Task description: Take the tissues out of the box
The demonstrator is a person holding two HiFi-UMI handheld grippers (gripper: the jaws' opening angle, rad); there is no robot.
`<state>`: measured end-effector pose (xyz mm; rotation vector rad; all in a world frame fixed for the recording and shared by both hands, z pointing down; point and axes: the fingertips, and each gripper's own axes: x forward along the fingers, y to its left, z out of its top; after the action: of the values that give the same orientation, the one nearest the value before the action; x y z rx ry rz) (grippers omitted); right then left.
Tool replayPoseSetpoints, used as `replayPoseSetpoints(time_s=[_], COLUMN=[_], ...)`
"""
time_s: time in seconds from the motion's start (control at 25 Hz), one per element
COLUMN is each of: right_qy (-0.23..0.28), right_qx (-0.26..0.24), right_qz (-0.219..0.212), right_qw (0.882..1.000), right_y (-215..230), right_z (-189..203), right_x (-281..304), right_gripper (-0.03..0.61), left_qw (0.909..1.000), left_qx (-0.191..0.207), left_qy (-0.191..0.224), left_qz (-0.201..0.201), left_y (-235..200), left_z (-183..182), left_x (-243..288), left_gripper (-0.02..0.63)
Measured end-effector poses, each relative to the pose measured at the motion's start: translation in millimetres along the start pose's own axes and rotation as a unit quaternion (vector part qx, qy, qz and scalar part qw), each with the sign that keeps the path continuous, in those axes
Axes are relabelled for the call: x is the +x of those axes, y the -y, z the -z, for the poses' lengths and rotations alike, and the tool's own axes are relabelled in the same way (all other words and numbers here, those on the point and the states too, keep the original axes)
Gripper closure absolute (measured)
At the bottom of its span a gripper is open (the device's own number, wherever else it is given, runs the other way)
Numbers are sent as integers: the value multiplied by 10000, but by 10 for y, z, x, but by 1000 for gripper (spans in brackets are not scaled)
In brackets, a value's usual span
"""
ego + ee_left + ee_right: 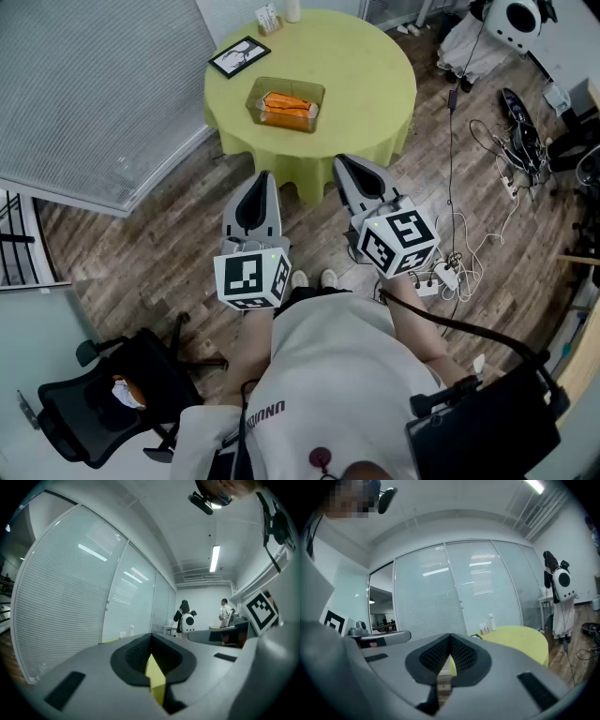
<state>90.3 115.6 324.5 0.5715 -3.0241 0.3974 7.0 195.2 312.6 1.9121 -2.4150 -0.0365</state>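
Approach stage: left tongs (262, 178) and right tongs (343, 163), both closed and empty, hover before the table (375, 84); next, probably reach the box (320, 95).

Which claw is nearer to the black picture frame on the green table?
Left. The left claw hovers short of the table, roughly opposite the picture frame; the right claw is farther right.

The only lettering is one short dark word on the person's white shirt (347, 375), near its lower left side, seen upside down and too blurred to read.
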Motion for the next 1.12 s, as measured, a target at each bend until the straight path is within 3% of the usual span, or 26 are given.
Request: replayPoseSetpoints(time_s=[0.96,1.12], right_qy=[7,299], right_qx=[78,91], right_qz=[130,45], right_qw=[9999,9995], right_y=[-173,-271], right_z=[80,23], right_x=[117,82], right_gripper=[559,558], left_qw=[9998,9997], left_qx=[85,45], left_qy=[-89,-145], left_qz=[149,166], left_y=[-145,-219], left_z=[53,105], left_x=[-81,-123], left_gripper=[601,601])
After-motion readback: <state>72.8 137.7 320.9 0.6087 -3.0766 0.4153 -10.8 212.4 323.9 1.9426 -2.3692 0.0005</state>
